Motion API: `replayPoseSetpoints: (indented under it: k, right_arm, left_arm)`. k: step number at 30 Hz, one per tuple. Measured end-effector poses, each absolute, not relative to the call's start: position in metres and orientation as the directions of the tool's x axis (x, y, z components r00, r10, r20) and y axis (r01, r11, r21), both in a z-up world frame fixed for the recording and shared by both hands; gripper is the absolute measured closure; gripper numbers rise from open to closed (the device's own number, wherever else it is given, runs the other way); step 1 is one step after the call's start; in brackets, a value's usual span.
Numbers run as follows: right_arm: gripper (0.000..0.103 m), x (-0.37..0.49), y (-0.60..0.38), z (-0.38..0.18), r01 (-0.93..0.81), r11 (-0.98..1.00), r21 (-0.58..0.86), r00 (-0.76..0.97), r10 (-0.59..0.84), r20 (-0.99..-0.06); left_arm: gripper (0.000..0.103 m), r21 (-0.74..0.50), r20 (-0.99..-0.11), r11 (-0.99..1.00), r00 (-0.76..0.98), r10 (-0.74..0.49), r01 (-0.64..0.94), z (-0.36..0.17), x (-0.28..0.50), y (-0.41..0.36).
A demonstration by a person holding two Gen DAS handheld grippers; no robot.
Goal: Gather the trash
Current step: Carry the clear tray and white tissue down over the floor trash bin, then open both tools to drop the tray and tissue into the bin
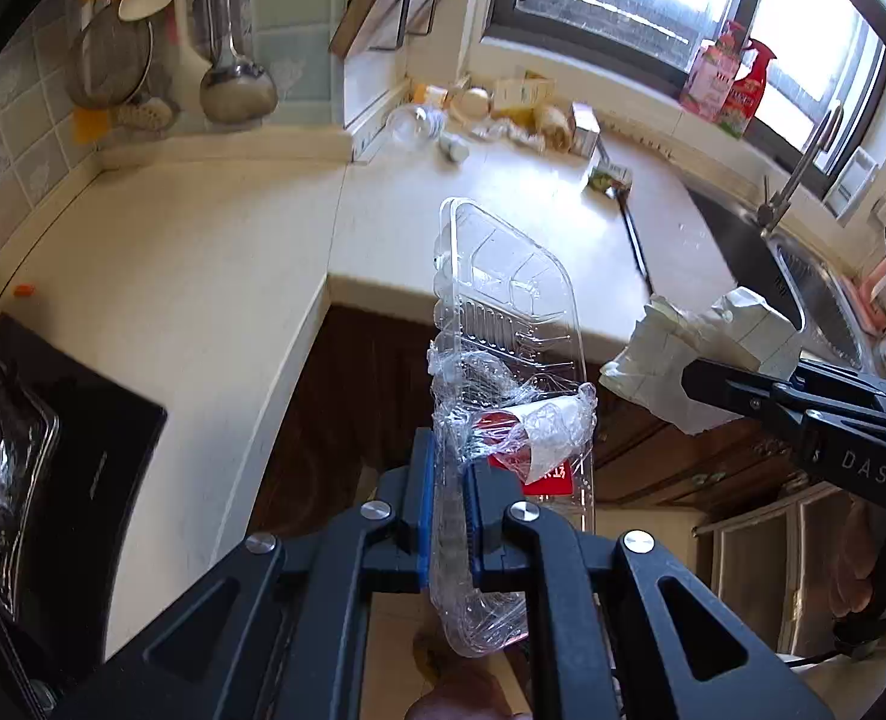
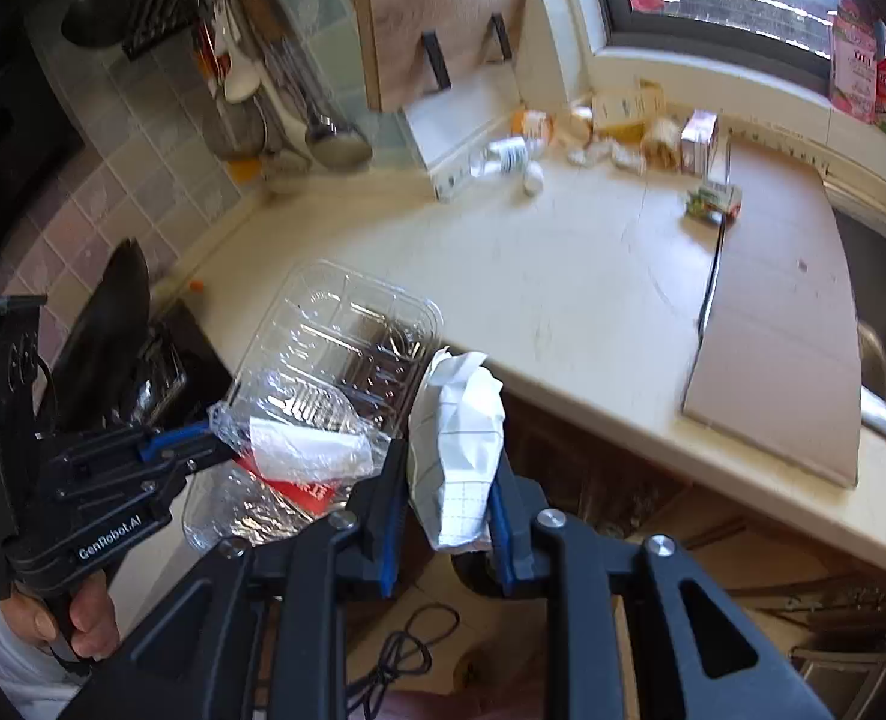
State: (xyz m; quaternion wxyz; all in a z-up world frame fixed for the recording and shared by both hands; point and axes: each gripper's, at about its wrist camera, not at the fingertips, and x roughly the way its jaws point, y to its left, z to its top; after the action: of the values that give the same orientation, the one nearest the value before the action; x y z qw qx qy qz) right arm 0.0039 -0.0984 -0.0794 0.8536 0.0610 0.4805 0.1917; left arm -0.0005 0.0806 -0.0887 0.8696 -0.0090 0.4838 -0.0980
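Observation:
My left gripper is shut on a clear plastic tray wrapped with crumpled film and a red label. The tray stands up from the jaws, in front of the counter's edge. In the right wrist view the same tray and the left gripper appear at the left. My right gripper is shut on a crumpled white paper wad, which shows in the left wrist view as a paper wad held by the right gripper. More trash lies at the counter's back corner.
The cream L-shaped counter wraps round a corner. A black stove is at the left, a sink with a tap at the right. A cardboard sheet lies by the sink. Ladles hang on the tiled wall. Dark cabinet doors stand below.

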Motion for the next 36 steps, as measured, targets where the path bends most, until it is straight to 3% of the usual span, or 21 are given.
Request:
replayPoseSetpoints:
  k: [12, 24, 32, 36]
  right_arm:
    - [0.079, 0.009, -0.073, -0.166, -0.324, 0.92, 0.22, 0.268, 0.312, -0.912]
    - [0.079, 0.043, -0.049, -0.314, -0.313, 0.916, 0.252, 0.07, 0.287, -0.955]
    - [0.075, 0.071, -0.04, -0.364, -0.294, 0.925, 0.239, 0.016, 0.254, -0.967]
    - [0.073, 0.086, -0.038, -0.372, -0.266, 0.935, 0.233, -0.002, 0.241, -0.97]
  left_arm:
    - [0.096, -0.118, -0.916, 0.989, 0.374, -0.142, 0.087, -0.173, -0.003, 0.088]
    - [0.096, -0.072, -0.981, 0.997, 0.183, -0.07, -0.001, -0.325, 0.03, 0.087]
    - [0.095, -0.021, -0.985, 1.0, 0.174, -0.023, 0.012, -0.366, 0.056, 0.085]
    - [0.083, -0.008, -0.986, 1.0, 0.169, -0.013, 0.027, -0.377, 0.062, 0.08]
